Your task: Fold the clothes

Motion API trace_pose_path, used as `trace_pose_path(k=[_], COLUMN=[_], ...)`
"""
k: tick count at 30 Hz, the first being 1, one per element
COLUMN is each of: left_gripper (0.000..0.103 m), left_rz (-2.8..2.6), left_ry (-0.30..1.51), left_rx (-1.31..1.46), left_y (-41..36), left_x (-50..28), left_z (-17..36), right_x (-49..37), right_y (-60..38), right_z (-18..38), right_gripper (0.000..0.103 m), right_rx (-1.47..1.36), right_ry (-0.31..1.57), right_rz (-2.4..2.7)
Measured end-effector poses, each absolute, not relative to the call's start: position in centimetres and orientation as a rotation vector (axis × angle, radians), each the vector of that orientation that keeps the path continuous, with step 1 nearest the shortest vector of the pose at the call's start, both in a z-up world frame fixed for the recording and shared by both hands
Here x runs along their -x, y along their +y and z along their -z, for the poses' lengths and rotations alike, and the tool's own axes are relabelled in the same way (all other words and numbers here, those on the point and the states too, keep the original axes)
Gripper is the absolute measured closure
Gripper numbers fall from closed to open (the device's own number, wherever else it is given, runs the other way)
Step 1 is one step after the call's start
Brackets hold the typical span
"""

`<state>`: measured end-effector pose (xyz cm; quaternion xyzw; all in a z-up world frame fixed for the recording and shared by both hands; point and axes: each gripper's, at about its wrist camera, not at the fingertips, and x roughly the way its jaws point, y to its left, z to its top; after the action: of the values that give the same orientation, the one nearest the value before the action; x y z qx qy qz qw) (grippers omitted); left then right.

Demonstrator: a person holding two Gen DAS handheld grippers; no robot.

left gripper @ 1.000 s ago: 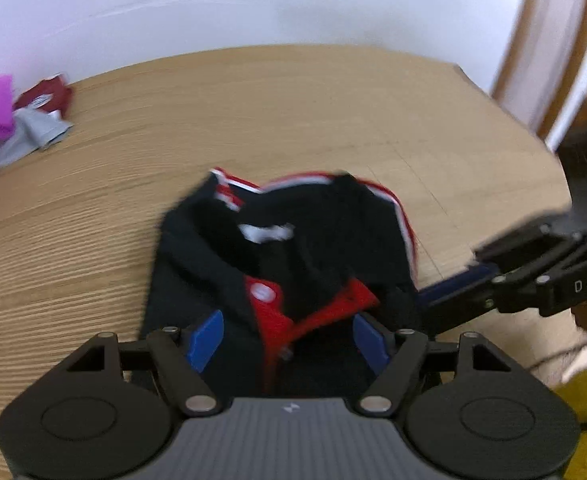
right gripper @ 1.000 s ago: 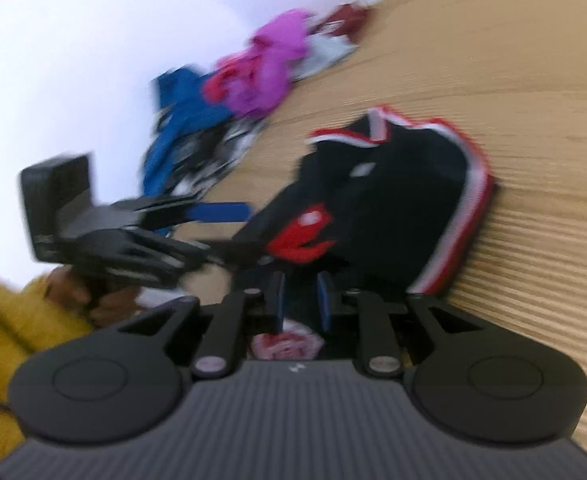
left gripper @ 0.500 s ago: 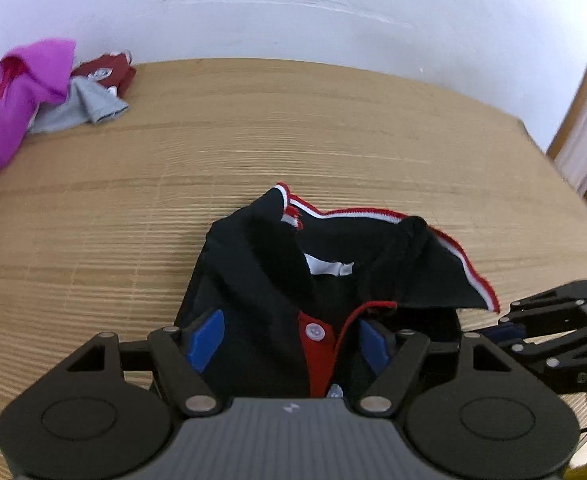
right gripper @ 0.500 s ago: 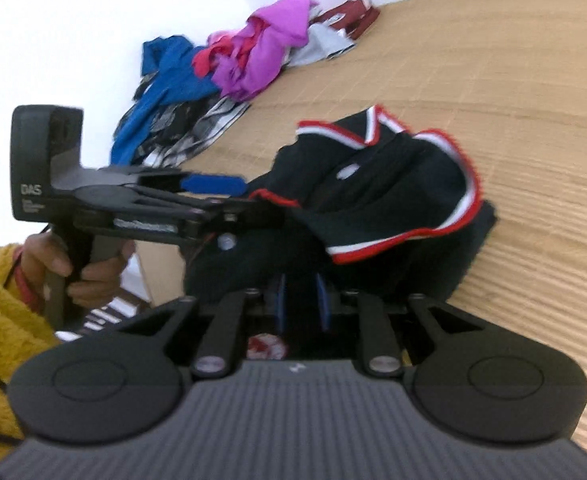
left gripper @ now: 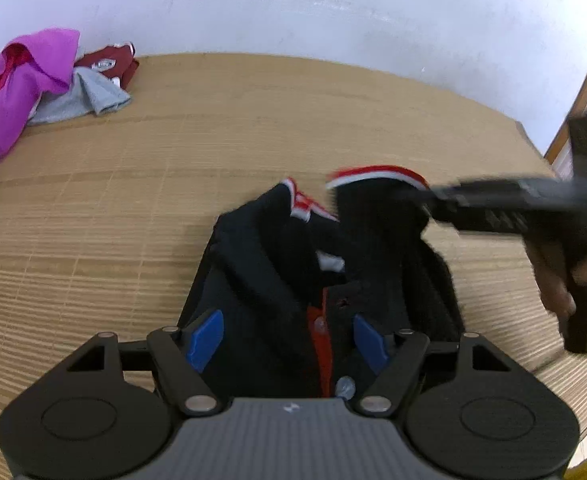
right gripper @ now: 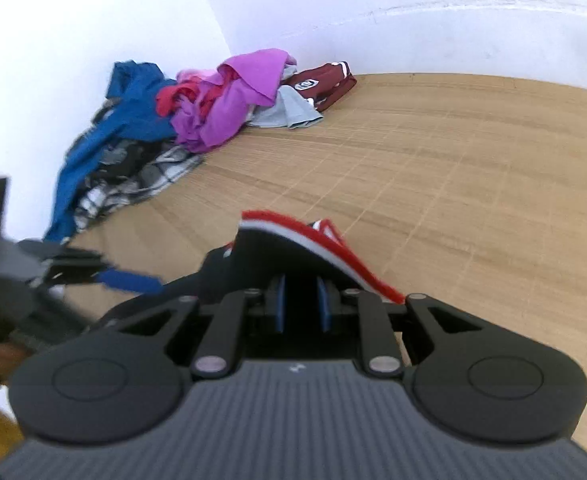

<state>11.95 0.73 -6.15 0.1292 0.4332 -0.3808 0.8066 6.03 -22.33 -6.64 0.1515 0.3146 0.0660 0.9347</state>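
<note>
No words or numbers could be read. The dark red shirt [right gripper: 320, 82] in the pile had a white badge, too small to read.

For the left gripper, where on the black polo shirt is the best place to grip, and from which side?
Probably the flat shoulder panel of the black polo shirt, entered from the near edge. The left gripper stands open astride the red button strip there, while the right gripper holds the striped hem lifted.
</note>
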Motion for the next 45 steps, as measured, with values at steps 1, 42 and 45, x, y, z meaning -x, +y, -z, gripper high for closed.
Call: trace_pose_path(k=[1,42,45], left_gripper=[0.029,0.024,0.023], left_rz=[0.814,0.833,0.829], left_ry=[0.937,0.984,0.981], left_rx=[-0.283,-0.404,-0.419], left_y=[0.7,-0.2,-0.4], left_x=[-12.0,-11.9,-11.8], left_z=[6.5,7.6,7.6], right_x=[-6.8,7.8,8.1], right_y=[-22.4,-19.9,-18.8], right_z=[6.9,13.7,12.4], right_gripper=[0.082,0.066,0.066], right_rx=[-0.306,-0.933,-0.838], right_ry=[0.652,0.686,0.700], right_rz=[-0.130,-0.141,-0.205])
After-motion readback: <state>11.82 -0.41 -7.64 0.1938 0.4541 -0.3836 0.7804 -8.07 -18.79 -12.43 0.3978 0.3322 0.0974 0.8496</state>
